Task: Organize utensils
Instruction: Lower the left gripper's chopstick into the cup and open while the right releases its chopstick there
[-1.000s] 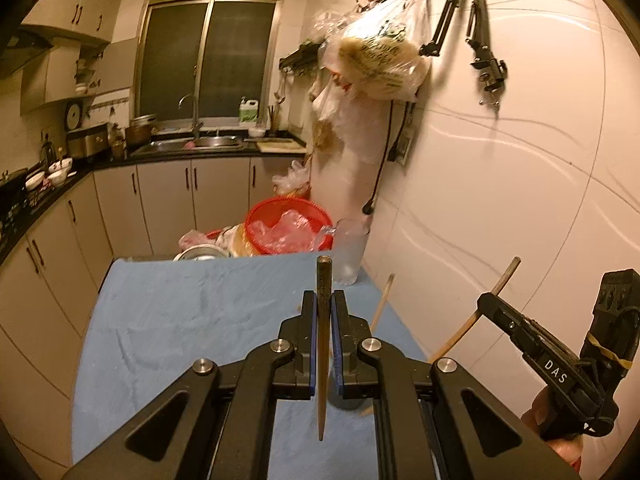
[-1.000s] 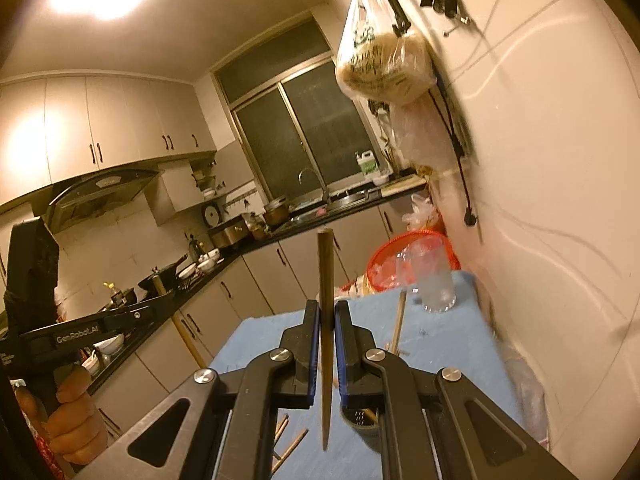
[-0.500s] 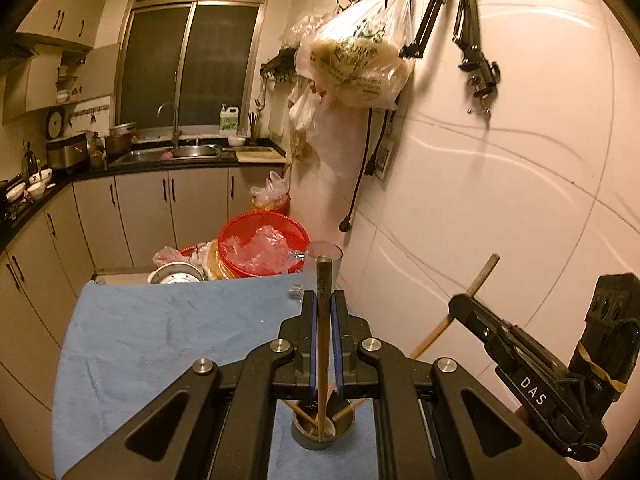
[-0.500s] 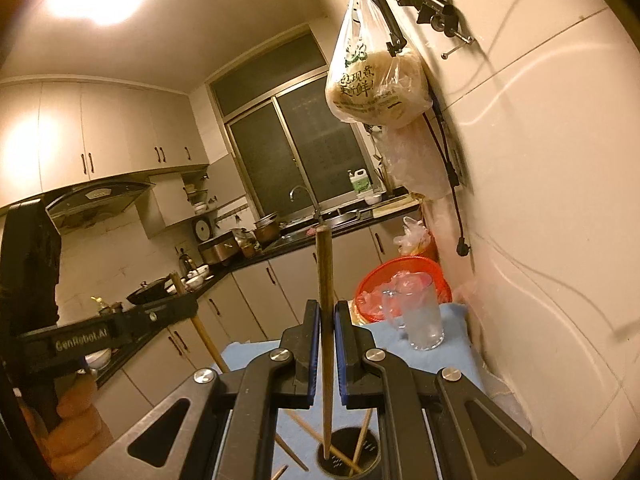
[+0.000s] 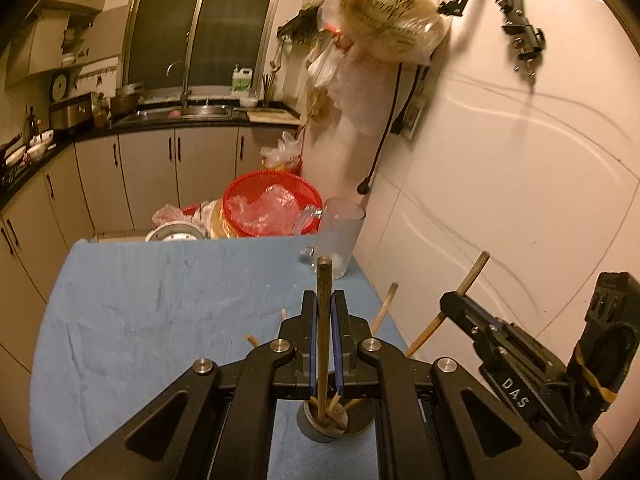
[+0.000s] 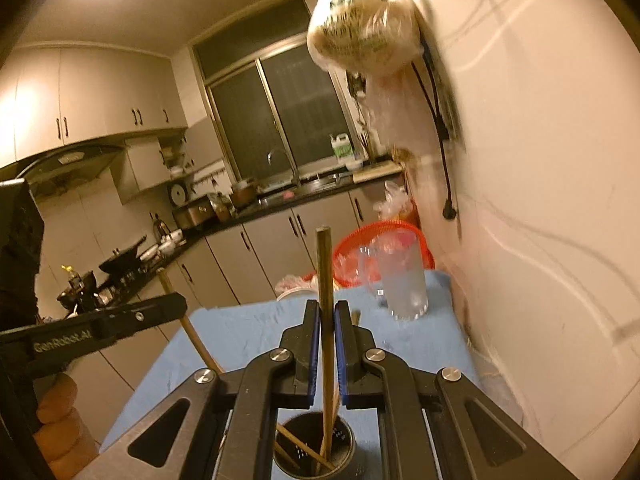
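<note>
The left claw (image 5: 325, 312) was matte black, with blue pads lining its fingers and round silver screws at the linkage joints. The right claw (image 6: 328, 320) matched it. Seen from the side, one body carried white "DAS" lettering and a tan band; the other read "GenRobot.AI", above bare fingers (image 6: 56, 416).

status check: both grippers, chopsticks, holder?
Left hand-held gripper shut on chopstick, tip in the holder. Right hand-held gripper shut on another chopstick, tip in holder too. Nothing blocking.
</note>
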### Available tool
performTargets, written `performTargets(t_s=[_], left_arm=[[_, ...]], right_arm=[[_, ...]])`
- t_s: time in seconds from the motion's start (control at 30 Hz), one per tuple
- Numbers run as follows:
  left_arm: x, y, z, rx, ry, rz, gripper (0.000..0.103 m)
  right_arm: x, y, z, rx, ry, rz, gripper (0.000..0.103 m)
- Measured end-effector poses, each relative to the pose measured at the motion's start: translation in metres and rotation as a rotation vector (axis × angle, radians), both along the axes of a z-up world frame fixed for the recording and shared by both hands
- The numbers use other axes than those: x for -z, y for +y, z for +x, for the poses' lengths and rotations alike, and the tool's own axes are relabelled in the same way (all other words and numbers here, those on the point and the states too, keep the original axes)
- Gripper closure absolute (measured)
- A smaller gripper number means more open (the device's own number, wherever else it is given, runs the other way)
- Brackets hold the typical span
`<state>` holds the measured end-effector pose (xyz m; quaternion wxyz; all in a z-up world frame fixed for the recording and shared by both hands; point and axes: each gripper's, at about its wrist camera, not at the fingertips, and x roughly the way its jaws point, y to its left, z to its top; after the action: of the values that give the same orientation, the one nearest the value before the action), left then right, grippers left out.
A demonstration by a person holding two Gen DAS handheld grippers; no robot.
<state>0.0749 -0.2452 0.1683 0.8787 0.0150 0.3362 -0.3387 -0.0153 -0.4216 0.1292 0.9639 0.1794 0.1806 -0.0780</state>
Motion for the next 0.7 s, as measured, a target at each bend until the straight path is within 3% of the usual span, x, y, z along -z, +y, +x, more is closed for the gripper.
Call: performTargets(t_s=[0.27, 0.53, 0.6, 0.7], left_arm=[[0.018, 0.004, 0.009, -0.016, 0.048, 0.018, 0.096], [0.015, 0.010, 0.007, -0.014, 0.048, 0.010, 0.092], [0.013, 0.013, 0.004, -0.014, 0.045, 0.004, 0.083], [0.008, 0.018, 0.000, -0.016, 0.030, -0.003, 0.079]], right_arm=[[0.030, 0.000, 0.016, -0.031, 0.082, 0.045, 0.094], [0.029, -0.003, 0.014, -0.039, 0.095, 0.069, 0.091], [0.026, -0.001, 0.013, -0.041, 0.089, 0.068, 0.090], [0.021, 0.001, 0.010, -0.036, 0.080, 0.068, 0.090]])
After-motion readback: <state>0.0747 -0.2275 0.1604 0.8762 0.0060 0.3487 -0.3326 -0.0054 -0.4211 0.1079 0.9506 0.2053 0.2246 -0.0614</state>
